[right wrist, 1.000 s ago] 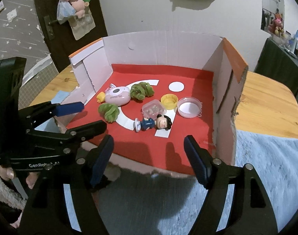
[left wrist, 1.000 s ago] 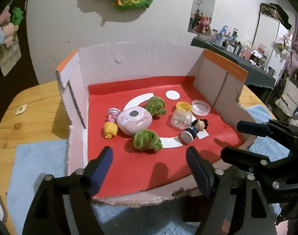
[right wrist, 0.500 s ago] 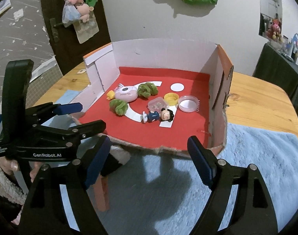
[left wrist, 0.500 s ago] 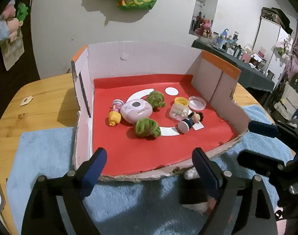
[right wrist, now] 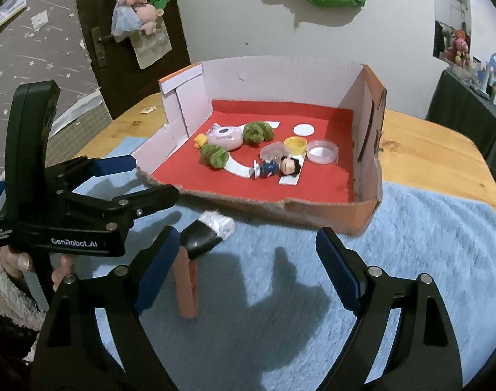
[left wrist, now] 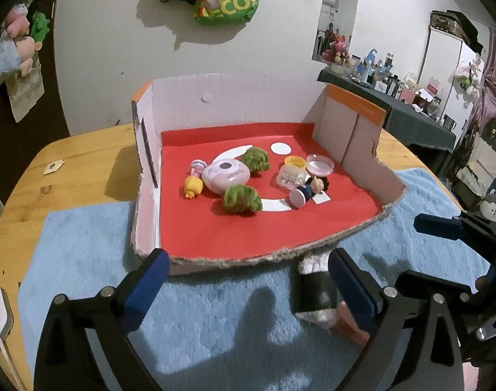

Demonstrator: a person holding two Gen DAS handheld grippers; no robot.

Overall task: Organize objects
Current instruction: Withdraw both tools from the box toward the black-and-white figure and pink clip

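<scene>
Left gripper (left wrist: pixel 248 288) jaws opening over blue mat (left wrist: pixel 215 319), nothing between, right gripper (right wrist: pixel 248 260) likewise, cardboard tray (left wrist: pixel 248 110) beyond both, black-and-pink object (right wrist: pixel 199 244) just before tray, toys inside, figurine (right wrist: pixel 275 166) face shown only in right view, person's hand (right wrist: pixel 23 264) too.

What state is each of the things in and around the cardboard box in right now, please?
Cardboard box: front side open, on the blue mat.
Small clear jar: uncapped, on its side.
Yellow cap: off, beside the jar.
Clear round lid: lying loose.
Doll figure: lying down.
Black brush-like tool: on the mat, outside the box.
Left gripper: opening, empty.
Right gripper: opening, empty.
</scene>
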